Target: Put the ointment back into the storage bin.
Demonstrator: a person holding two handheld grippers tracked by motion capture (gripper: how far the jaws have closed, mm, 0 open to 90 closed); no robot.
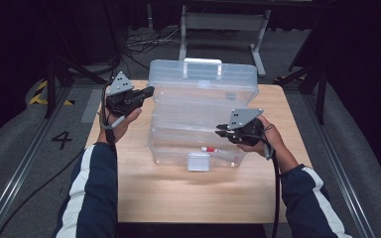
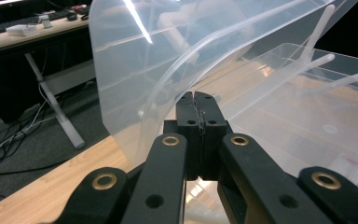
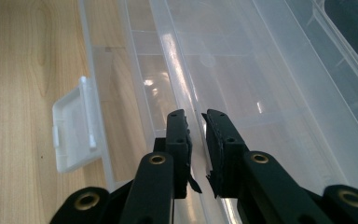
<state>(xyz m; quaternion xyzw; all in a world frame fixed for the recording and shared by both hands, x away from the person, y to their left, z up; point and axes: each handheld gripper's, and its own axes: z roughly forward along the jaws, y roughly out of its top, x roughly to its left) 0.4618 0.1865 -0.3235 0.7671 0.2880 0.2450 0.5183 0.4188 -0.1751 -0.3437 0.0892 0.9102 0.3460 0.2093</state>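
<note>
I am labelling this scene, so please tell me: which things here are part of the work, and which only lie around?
Part of the work:
- clear plastic tiered storage box
- its raised clear lid edge, pinched by the left gripper
- clear tray rim between the right gripper jaws

Lying around:
- small red and white item inside the box
- light wooden table
- floor cables

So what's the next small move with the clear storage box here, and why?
Probably lift the tray further with both hands. The left gripper is shut on the raised clear lid, and the right gripper pinches the rim of a clear tray inside the storage box. The white latch hangs free, so nothing seems to block opening.
</note>
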